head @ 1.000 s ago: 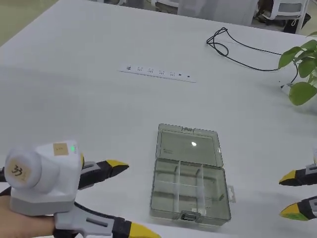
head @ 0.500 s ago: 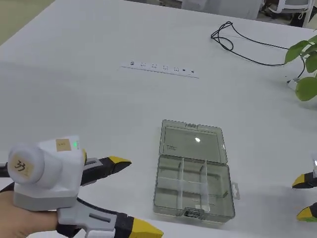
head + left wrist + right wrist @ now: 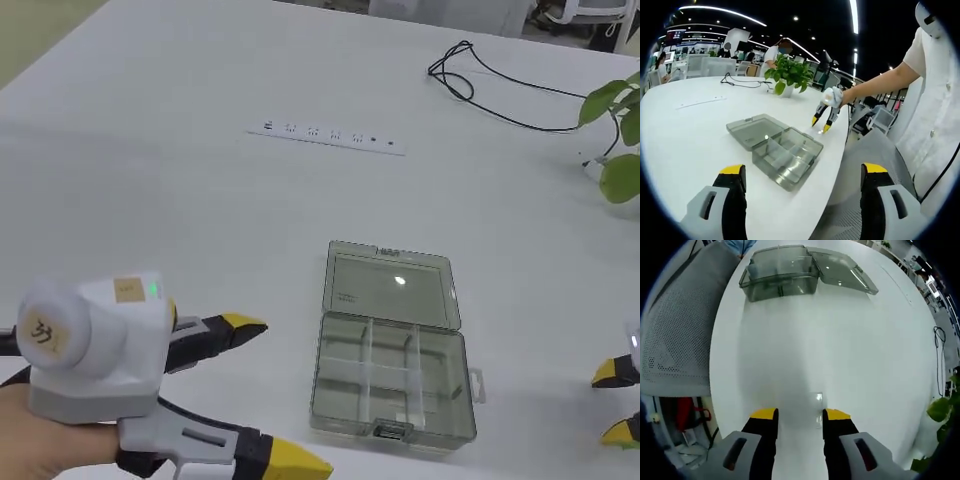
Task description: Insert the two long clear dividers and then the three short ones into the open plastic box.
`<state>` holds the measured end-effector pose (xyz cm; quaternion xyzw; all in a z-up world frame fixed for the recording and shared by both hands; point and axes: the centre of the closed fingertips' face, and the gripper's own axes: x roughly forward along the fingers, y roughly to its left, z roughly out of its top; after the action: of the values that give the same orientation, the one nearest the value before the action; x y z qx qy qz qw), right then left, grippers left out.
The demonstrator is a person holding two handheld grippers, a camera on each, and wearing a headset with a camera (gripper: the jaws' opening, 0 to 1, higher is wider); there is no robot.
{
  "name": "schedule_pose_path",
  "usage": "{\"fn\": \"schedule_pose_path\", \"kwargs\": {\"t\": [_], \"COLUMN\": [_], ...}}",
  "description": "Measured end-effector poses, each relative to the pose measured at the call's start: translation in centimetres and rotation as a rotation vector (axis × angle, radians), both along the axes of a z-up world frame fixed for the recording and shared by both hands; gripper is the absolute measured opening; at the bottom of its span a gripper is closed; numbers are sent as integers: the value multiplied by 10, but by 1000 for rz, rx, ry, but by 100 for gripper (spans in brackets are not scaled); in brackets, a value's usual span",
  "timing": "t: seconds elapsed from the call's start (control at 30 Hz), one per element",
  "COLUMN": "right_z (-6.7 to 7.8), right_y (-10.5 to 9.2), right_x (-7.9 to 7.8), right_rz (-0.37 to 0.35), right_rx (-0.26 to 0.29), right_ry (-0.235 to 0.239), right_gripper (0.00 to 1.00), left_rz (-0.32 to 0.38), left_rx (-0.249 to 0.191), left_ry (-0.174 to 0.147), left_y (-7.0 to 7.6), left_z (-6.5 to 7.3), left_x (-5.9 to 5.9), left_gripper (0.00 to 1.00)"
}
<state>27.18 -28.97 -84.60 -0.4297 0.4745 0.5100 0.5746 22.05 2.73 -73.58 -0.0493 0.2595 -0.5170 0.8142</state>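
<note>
The smoky clear plastic box (image 3: 393,400) lies open near the table's front edge, its lid (image 3: 392,285) flat behind it. Clear dividers (image 3: 366,352) stand inside and split it into several compartments. My left gripper (image 3: 272,395) hovers left of the box, jaws spread wide and holding nothing. In the left gripper view the box (image 3: 787,155) lies ahead between the jaws, and the right gripper (image 3: 822,122) hangs beyond it. My right gripper (image 3: 615,402) is at the frame's right edge, well clear of the box, and open. In the right gripper view the box (image 3: 780,280) is far ahead.
A white power strip (image 3: 328,138) lies mid-table, with a black cable (image 3: 480,85) at the back right and a green plant (image 3: 618,130) at the right edge. A mesh chair (image 3: 675,340) stands past the table's edge. Bare white table surrounds the box.
The right gripper has drawn a little further right, away from the box. The left gripper and the box stay where they were; the head camera has shifted slightly.
</note>
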Motion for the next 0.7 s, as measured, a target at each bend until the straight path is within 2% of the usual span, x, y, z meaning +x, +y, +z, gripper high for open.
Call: {"fn": "schedule_pose_path", "kwargs": {"t": [0.1, 0.33, 0.43, 0.7], "right_z": [-1, -2, -1, 18], "right_y": [-2, -2, -1, 16], "right_x": [2, 2, 3, 1], "right_rz": [-8, -14, -6, -8], "right_rx": [1, -5, -14, 34], "right_ry": [-3, -8, -31, -78], "right_gripper": [33, 33, 33, 33], "left_rz": [-4, -9, -12, -18], "left_rx": [4, 3, 2, 4], "left_ry": [2, -2, -4, -17], "left_y": [0, -1, -1, 0], "left_z": [-1, -1, 1, 6], "left_x": [-1, -1, 0, 1], "left_gripper": [97, 97, 97, 96]}}
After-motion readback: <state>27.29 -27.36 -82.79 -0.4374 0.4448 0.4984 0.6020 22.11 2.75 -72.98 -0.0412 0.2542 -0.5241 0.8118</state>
